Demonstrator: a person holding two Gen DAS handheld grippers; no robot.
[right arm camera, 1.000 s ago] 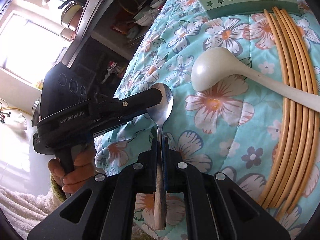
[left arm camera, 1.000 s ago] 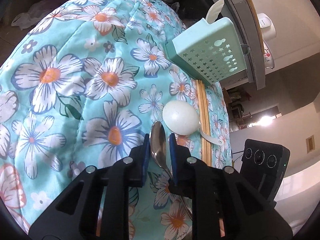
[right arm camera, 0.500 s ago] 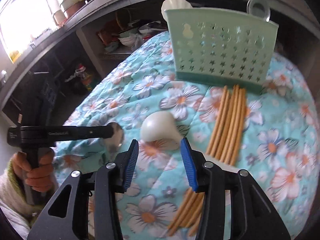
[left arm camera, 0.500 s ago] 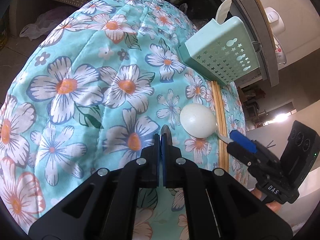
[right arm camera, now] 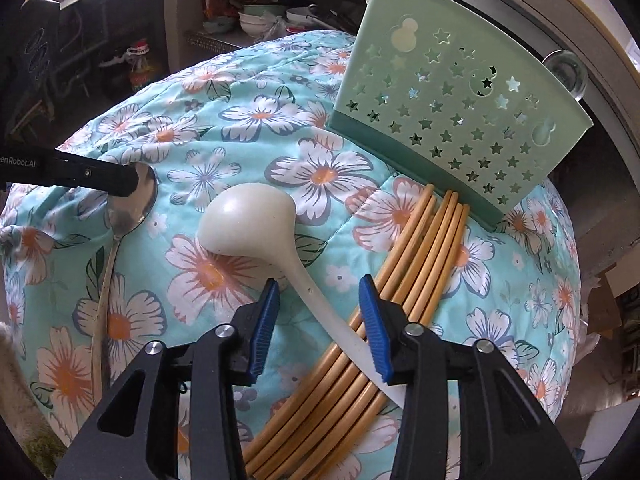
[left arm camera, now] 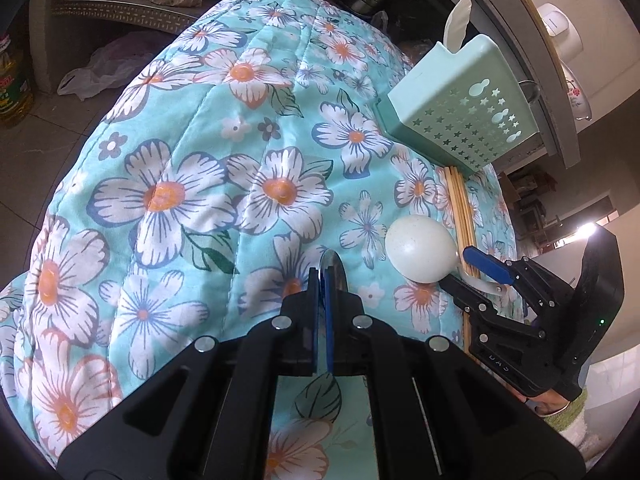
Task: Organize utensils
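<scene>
Left gripper [left arm camera: 323, 280] jaws pinch the metal spoon [right arm camera: 134, 196] on the floral quilt [left arm camera: 200, 160]; only the right view shows its handle. Right gripper [right arm camera: 318, 320] jaws, closing, straddle the white ladle [right arm camera: 256, 220] untouched, across chopsticks [right arm camera: 420, 240] beside the green holder [right arm camera: 440, 100]

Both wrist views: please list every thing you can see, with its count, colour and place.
Metal spoon: one, silver, left on the cloth, bowl held in the left tool.
Ladle: one, cream, centre, handle over the chopsticks.
Chopsticks: a bundle, tan, right of the ladle, tips at the holder.
Utensil holder: one, mint green, star holes, far side.
Floral cloth: one, turquoise, under everything.
Left tool: black, shut on the spoon.
Right tool: black with blue pads, closing astride the ladle handle, not touching.
</scene>
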